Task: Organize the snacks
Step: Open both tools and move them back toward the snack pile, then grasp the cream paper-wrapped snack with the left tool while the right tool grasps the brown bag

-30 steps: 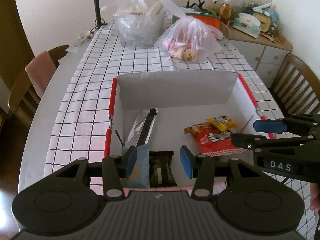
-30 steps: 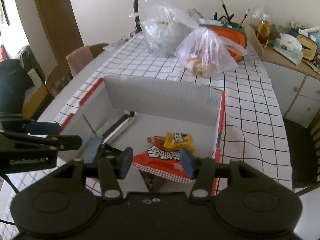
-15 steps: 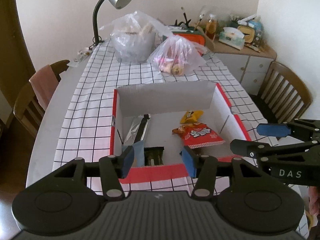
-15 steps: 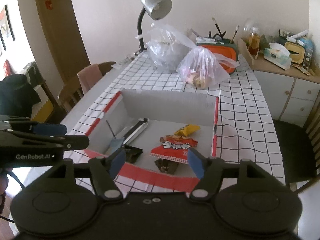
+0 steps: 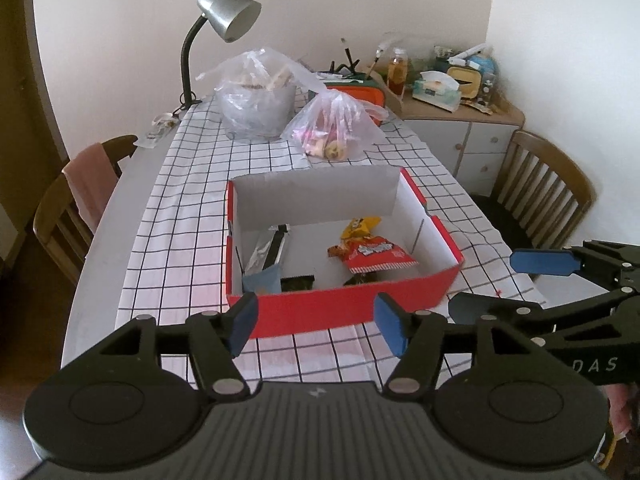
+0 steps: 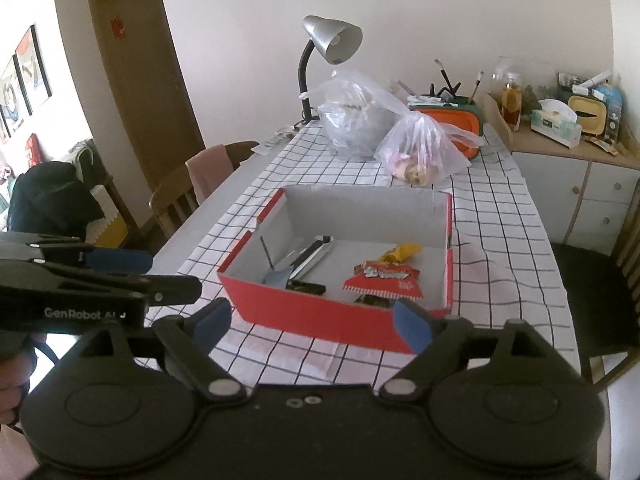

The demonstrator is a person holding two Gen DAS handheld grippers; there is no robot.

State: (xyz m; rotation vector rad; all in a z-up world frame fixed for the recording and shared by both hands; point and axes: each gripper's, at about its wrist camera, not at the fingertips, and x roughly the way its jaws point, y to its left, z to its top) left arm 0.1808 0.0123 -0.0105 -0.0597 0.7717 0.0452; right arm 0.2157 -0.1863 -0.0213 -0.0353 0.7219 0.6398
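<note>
A red cardboard box [image 5: 344, 312] [image 6: 312, 318] with a grey inside stands on the checked tablecloth. In it lie a red snack bag [image 5: 374, 256] [image 6: 382, 280], a yellow packet [image 5: 360, 226] [image 6: 402, 252], a silver and black packet [image 5: 268, 248] [image 6: 310, 254], a pale blue packet [image 5: 262, 280] [image 6: 278, 278] and dark packets at the near wall. My left gripper [image 5: 316, 322] [image 6: 116, 276] hovers in front of the box, its jaws opening with nothing between them. My right gripper [image 6: 310, 326] [image 5: 508, 284] hangs beside it, jaws opening wide, also empty.
Two clear plastic bags [image 5: 336, 128] [image 5: 256, 100] with food sit at the far end of the table, beside a silver desk lamp [image 5: 224, 24] and an orange case [image 6: 448, 120]. Wooden chairs [image 5: 536, 200] [image 5: 76, 208] flank the table. A cluttered sideboard [image 6: 560, 148] stands at the right.
Both grippers have pulled back and up from over the box, so the whole box is now in view. Both pairs of jaws stand wider apart than before.
</note>
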